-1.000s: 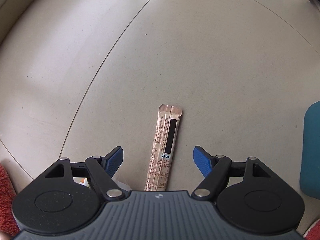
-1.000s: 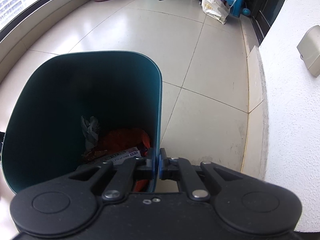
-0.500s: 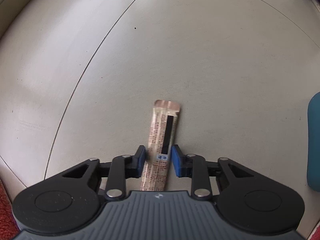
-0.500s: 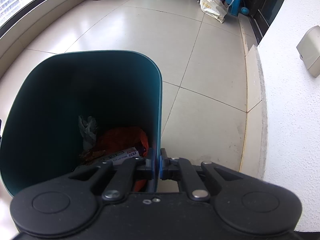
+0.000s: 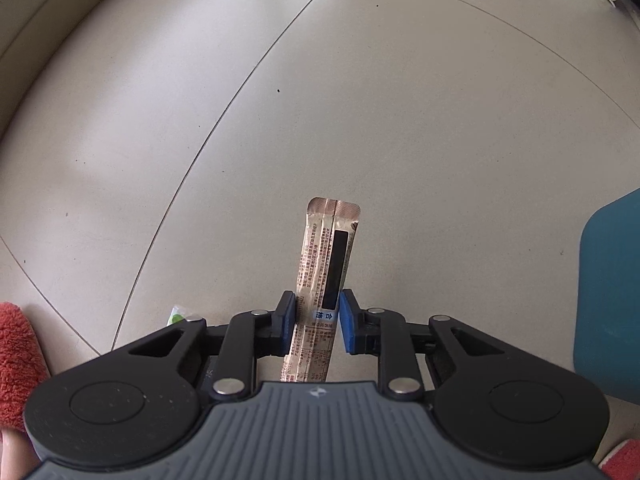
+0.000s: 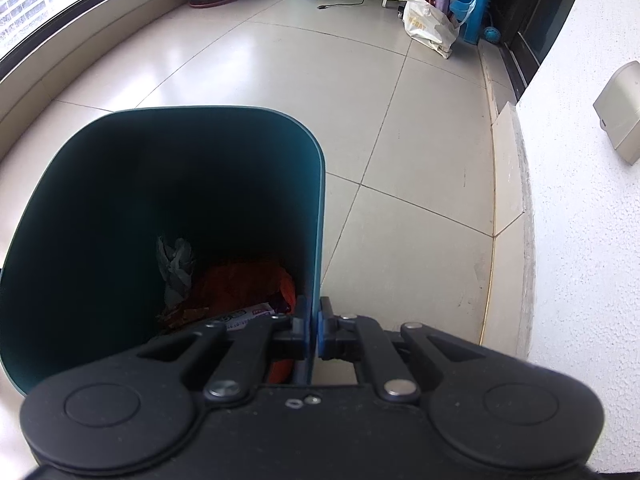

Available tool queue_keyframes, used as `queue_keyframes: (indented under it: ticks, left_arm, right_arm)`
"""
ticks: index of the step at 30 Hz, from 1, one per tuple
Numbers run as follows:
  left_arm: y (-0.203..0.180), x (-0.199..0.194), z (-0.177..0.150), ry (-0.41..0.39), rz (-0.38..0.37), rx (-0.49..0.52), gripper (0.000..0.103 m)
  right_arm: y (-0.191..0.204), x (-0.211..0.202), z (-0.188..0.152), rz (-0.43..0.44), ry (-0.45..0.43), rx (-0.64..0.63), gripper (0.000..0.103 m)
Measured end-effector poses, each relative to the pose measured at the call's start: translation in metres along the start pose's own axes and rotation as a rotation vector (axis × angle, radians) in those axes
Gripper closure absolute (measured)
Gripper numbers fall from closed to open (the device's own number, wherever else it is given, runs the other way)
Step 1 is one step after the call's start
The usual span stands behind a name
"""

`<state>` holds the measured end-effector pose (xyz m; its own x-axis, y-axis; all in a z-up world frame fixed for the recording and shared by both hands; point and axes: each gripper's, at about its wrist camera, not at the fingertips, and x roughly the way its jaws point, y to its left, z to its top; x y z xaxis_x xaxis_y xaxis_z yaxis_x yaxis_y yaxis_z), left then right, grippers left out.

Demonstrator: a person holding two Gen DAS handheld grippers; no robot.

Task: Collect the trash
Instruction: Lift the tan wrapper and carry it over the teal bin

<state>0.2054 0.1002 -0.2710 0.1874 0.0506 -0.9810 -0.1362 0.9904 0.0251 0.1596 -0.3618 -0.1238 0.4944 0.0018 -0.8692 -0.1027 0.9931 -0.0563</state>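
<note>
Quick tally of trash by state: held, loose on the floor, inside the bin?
Held: 1, tan printed stick wrapper in left gripper
Floor: 1, small green-white scrap
In teal plastic bin: 3, grey crumpled paper, orange bag, white printed packet
Total: 5

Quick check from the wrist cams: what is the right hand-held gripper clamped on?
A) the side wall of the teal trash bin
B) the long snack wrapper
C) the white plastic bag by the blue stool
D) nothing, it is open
A: the right hand-held gripper has its blue pads pinched on the thin side wall of the teal trash bin, while the left hand-held gripper holds the long snack wrapper.
</note>
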Motion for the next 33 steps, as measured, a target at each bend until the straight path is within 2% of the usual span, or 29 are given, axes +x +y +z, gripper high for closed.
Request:
queue_keyframes:
  ticks: [5, 13, 21, 28, 33]
  left_arm:
    - [-0.011, -0.055, 0.000, -0.025, -0.006, 0.002, 0.081]
    - [-0.042, -0.151, 0.000, -0.104, -0.071, 0.030, 0.081]
    - [-0.101, -0.263, -0.002, -0.231, -0.185, 0.120, 0.081]
    - [-0.187, -0.308, -0.006, -0.297, -0.285, 0.253, 0.081]
    - [-0.243, -0.287, -0.017, -0.280, -0.297, 0.325, 0.081]
  right_arm:
    - [-0.003, -0.001, -0.001, 0.014, -0.010, 0.009, 0.100]
    - [-0.006, -0.002, -0.004, 0.027, -0.026, 0.010, 0.100]
    - [-0.010, -0.004, -0.003, 0.044, -0.031, 0.026, 0.100]
    - [-0.016, -0.004, -0.003, 0.063, -0.032, 0.043, 0.099]
    - [-0.020, -0.004, -0.004, 0.077, -0.034, 0.051, 0.099]
